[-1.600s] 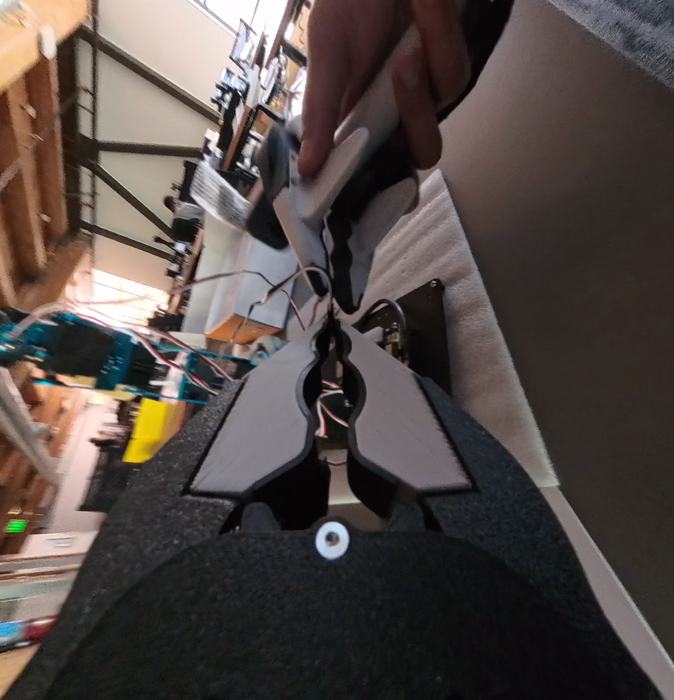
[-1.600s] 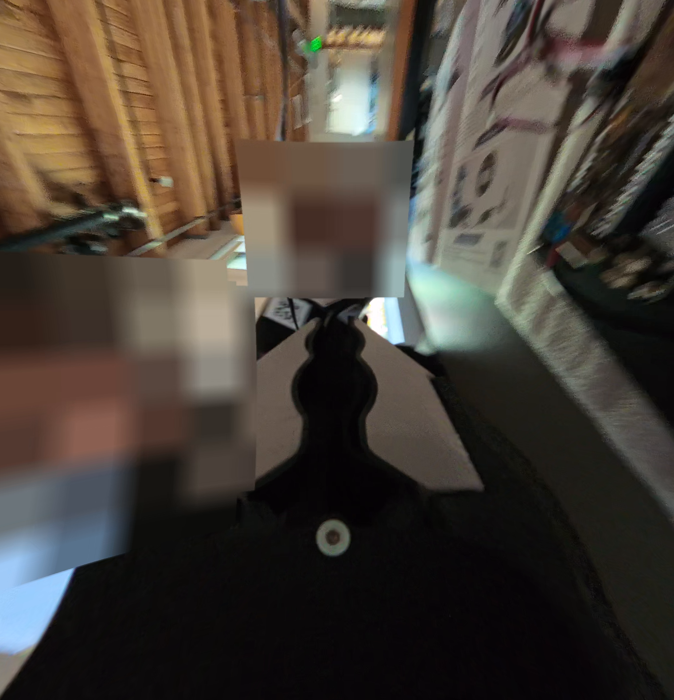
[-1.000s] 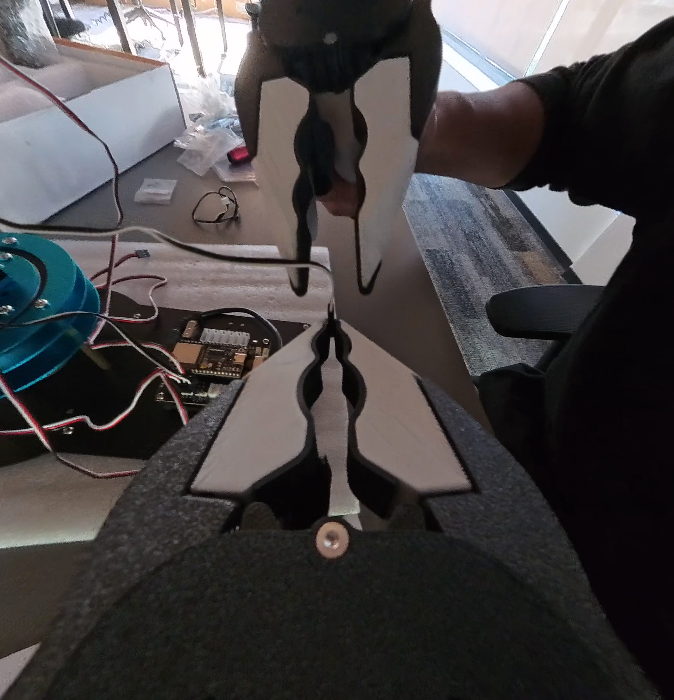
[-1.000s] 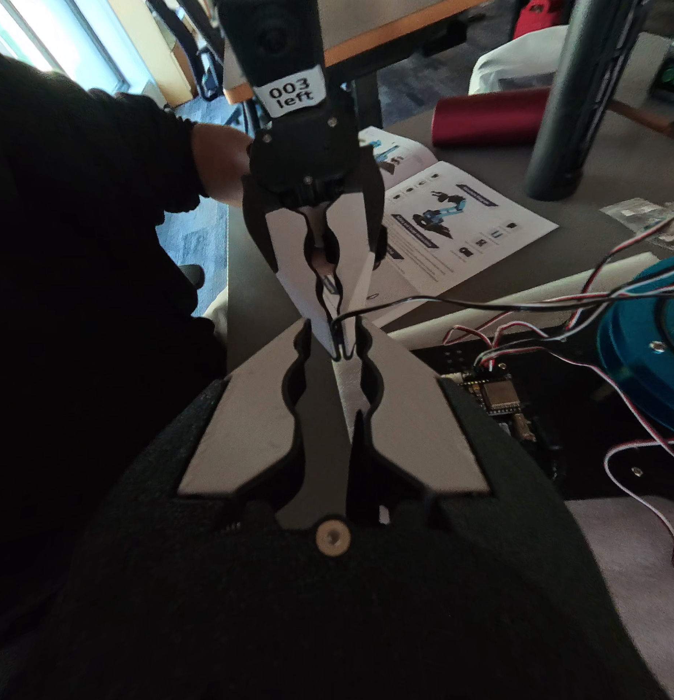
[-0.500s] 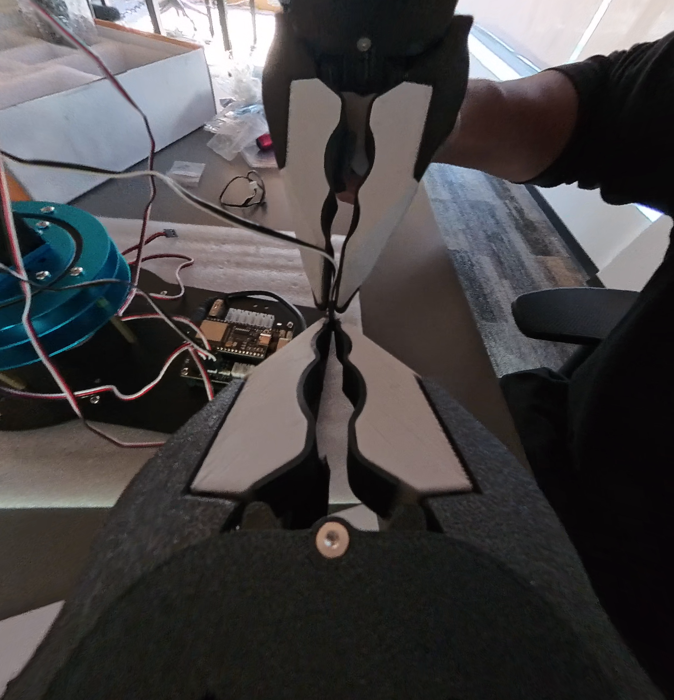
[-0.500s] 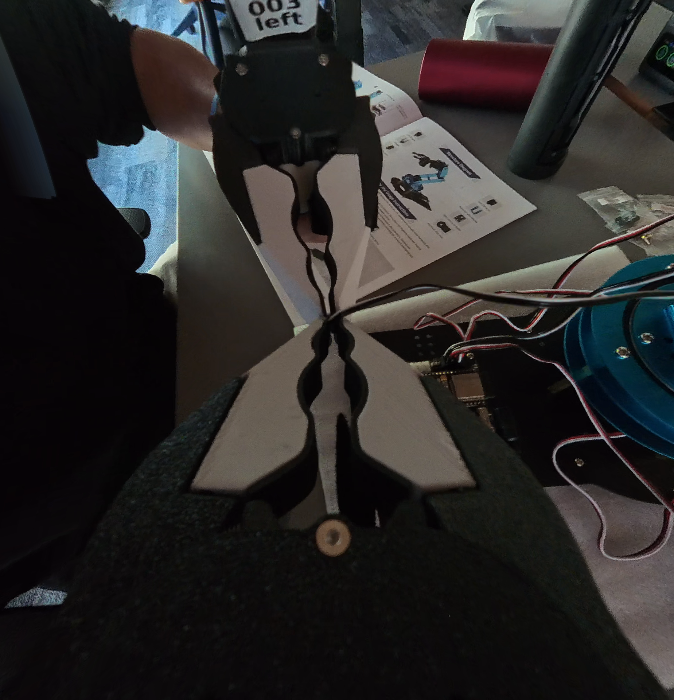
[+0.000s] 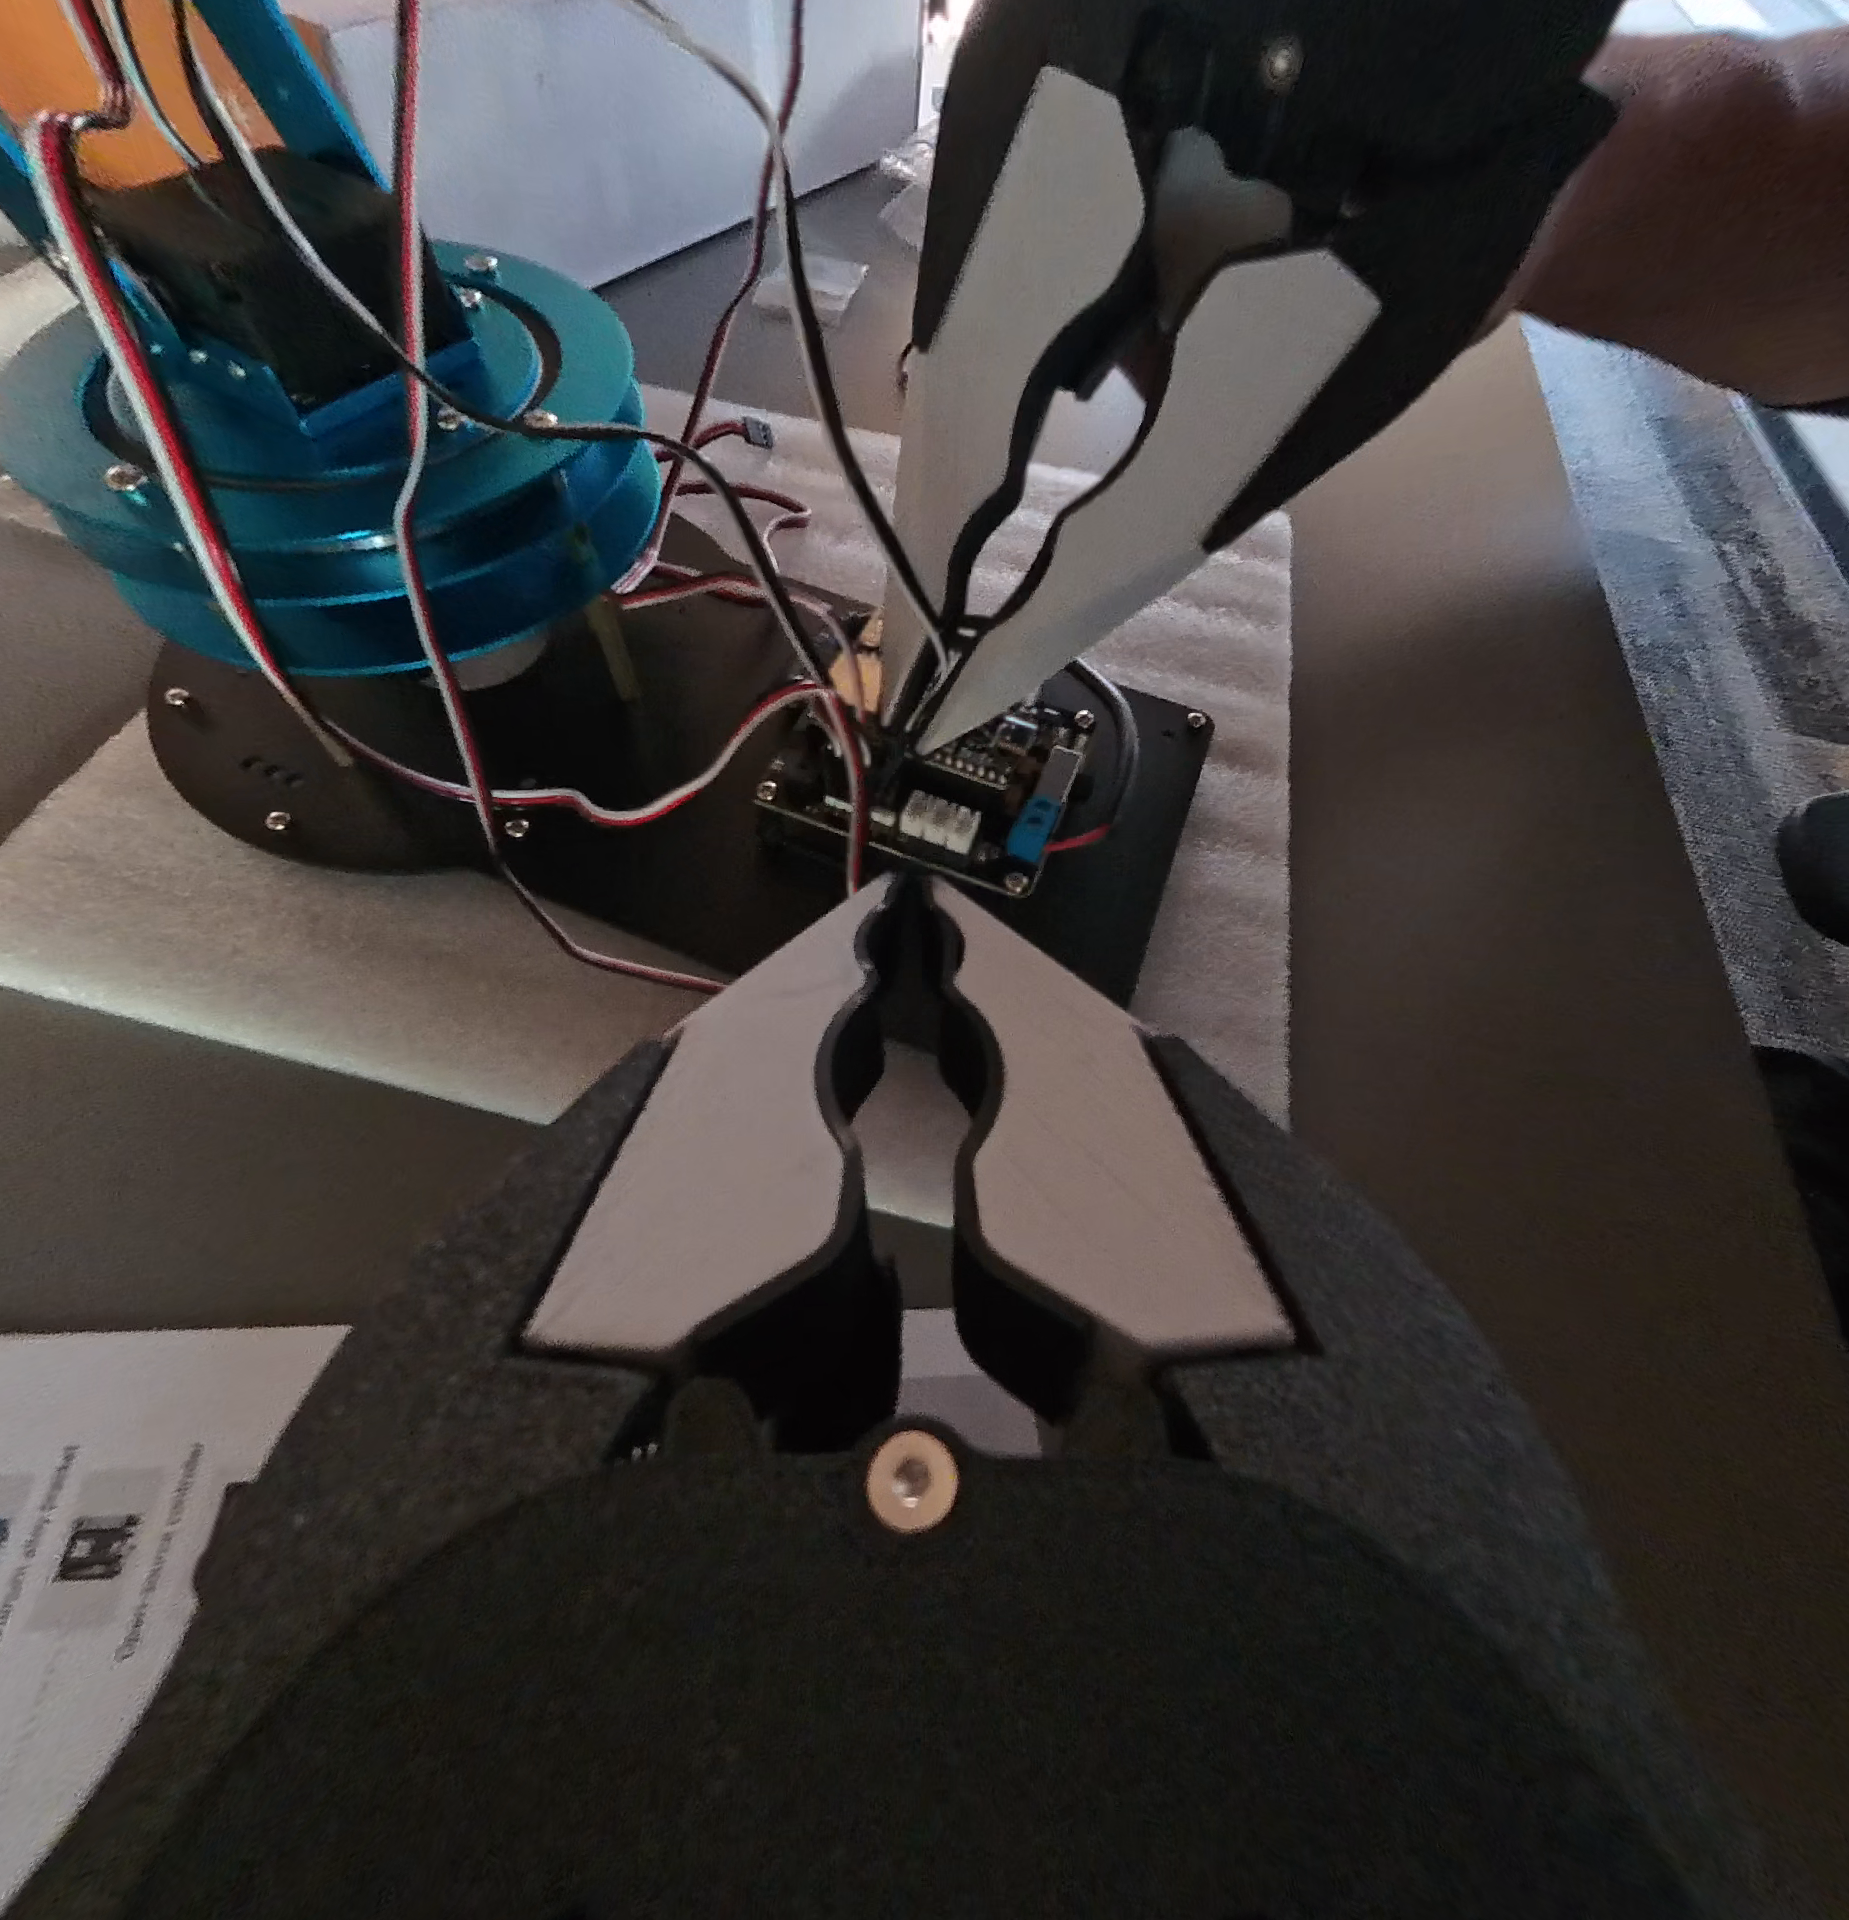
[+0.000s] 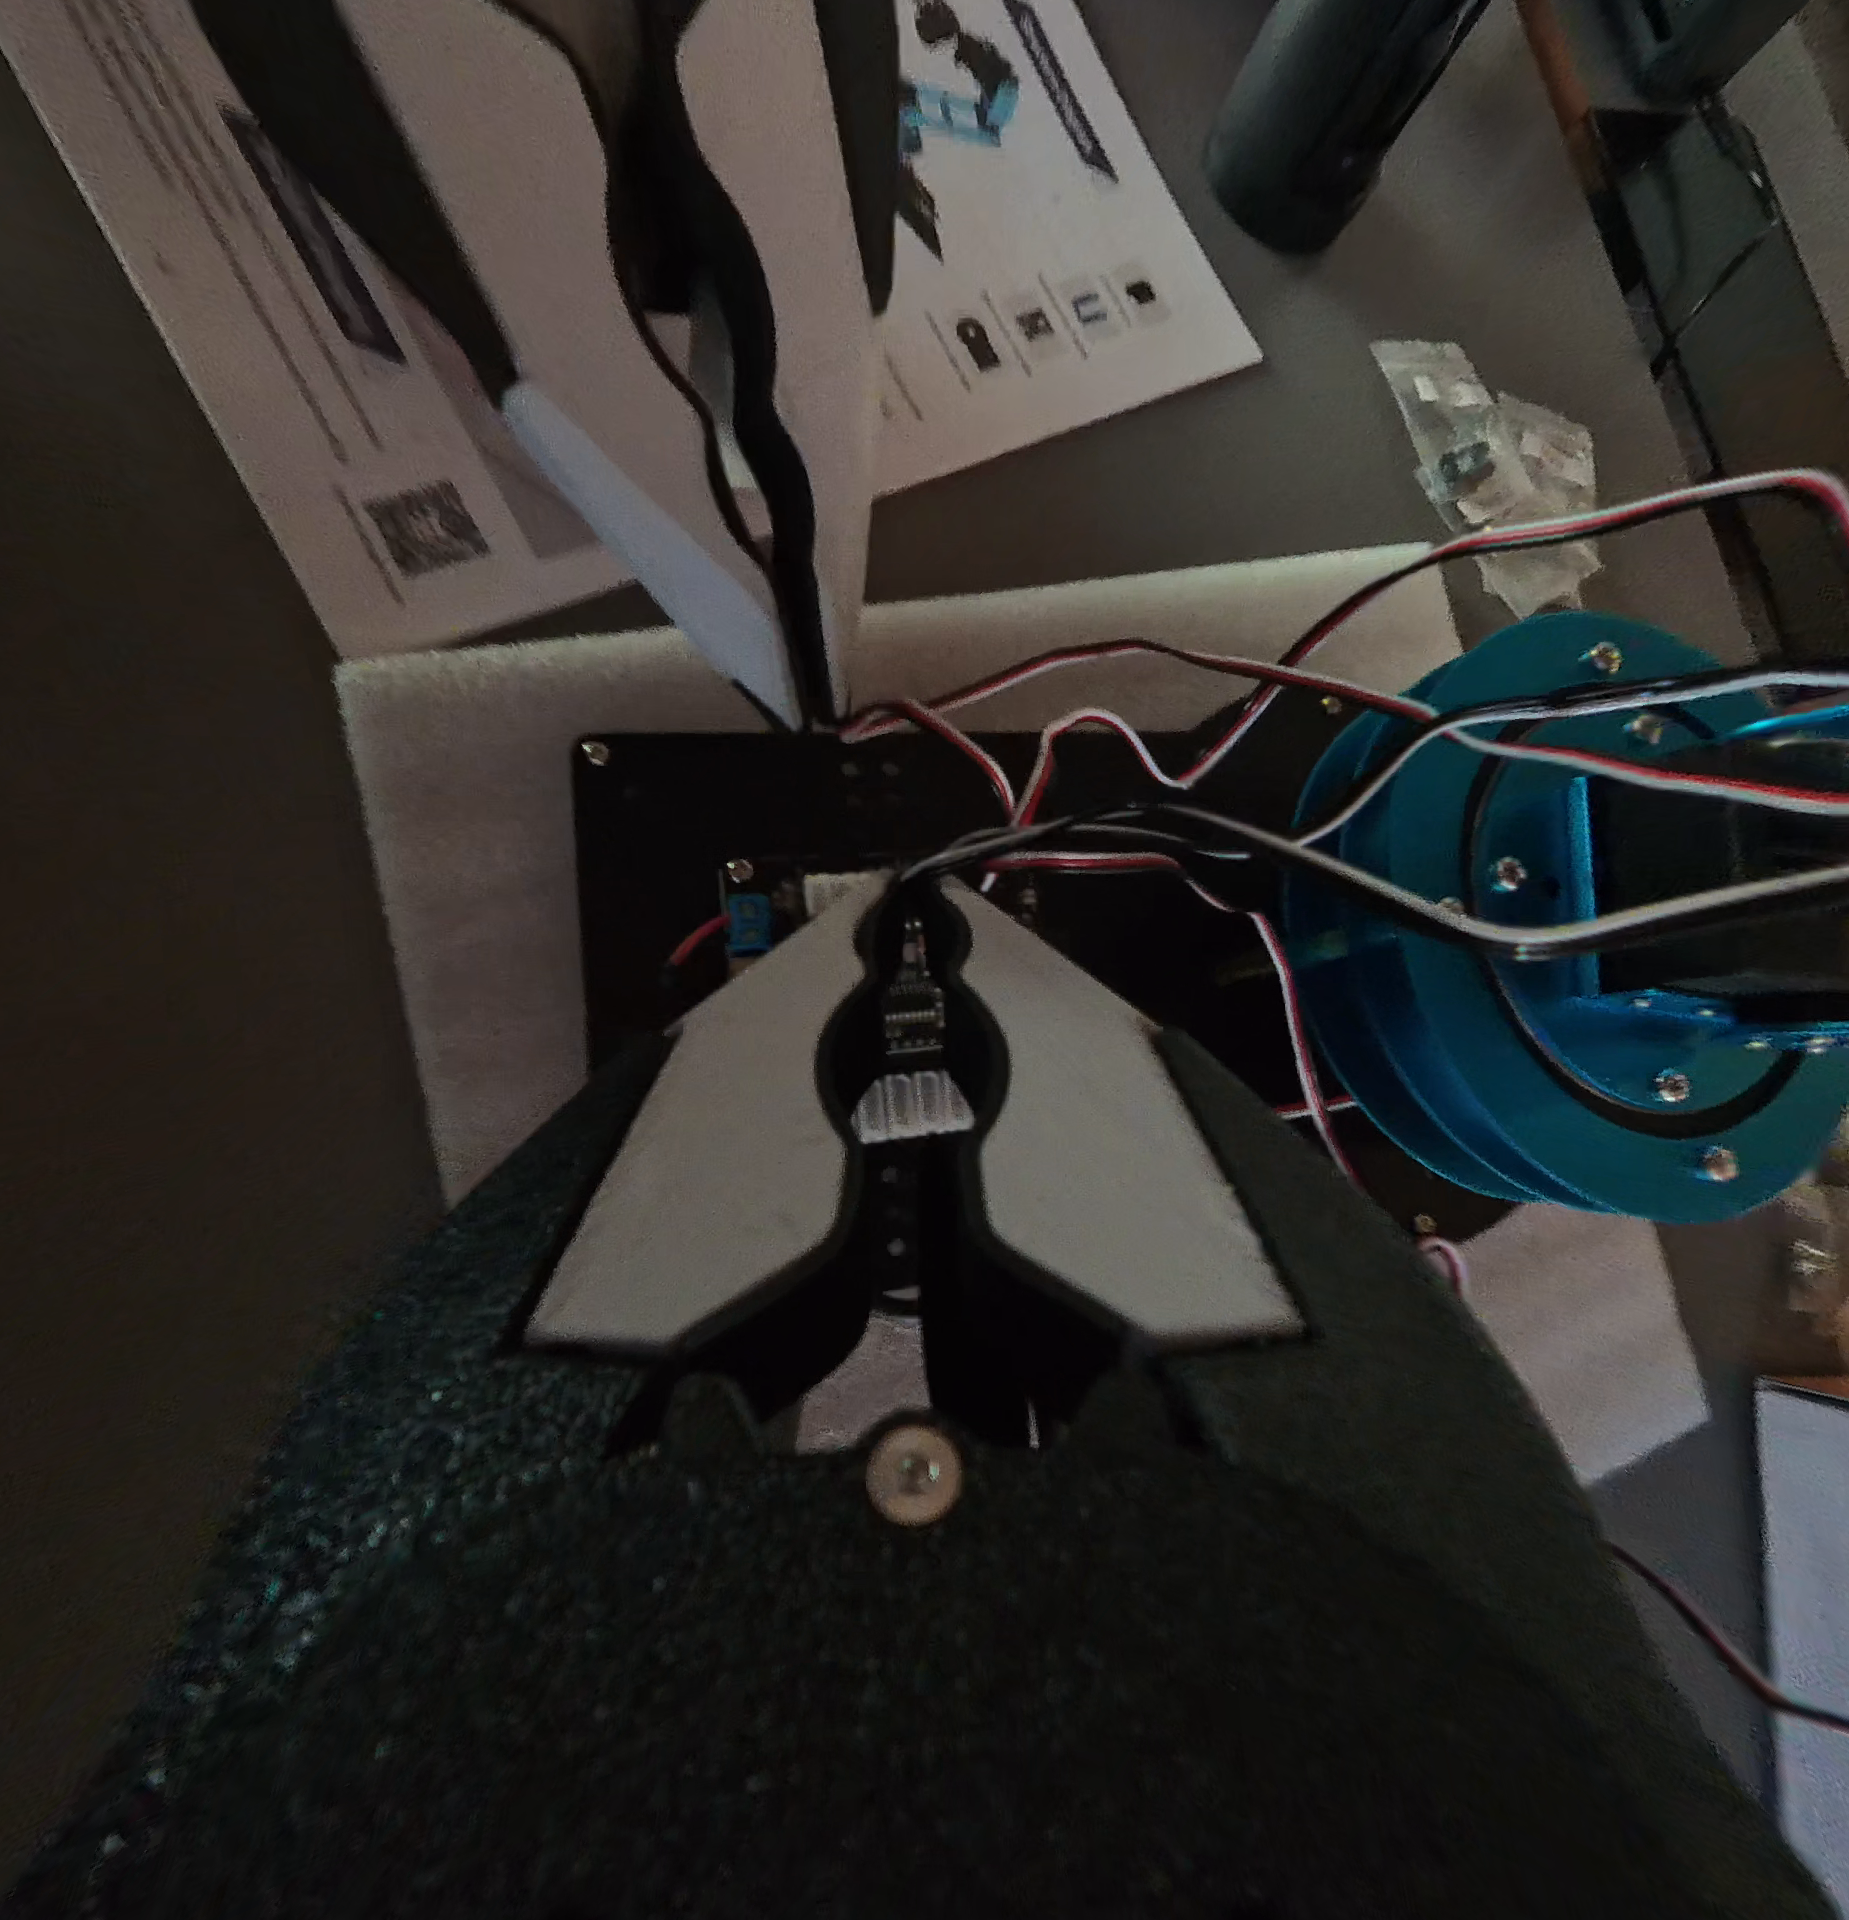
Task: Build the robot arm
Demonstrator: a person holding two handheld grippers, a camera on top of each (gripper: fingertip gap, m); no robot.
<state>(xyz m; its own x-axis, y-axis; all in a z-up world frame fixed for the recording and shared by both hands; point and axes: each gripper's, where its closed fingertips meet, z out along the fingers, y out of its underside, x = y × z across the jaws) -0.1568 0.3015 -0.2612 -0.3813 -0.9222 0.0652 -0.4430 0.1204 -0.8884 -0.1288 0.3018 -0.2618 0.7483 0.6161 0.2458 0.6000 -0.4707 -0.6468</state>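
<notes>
Grey surface (image 7: 1419, 727) carries a white foam sheet (image 7: 1242, 644) under a black base plate (image 8: 691, 810).

- Right gripper (image 7: 915, 732): jaws closed on a thin servo wire (image 7: 795, 239) above the control board (image 7: 961, 790). Wire is light and limp; hold it near the plug, I judge.
- Left gripper (image 7: 904, 883): jaws closed, empty, just beside the board.
- Left wrist view shows the blue turntable (image 7: 317, 499) side-on. Only the right wrist view shows the printed booklet (image 8: 1055, 260).

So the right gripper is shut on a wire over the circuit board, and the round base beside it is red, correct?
No, the round base is blue, as the left wrist view shows. The right gripper is shut on a wire over the circuit board.
</notes>
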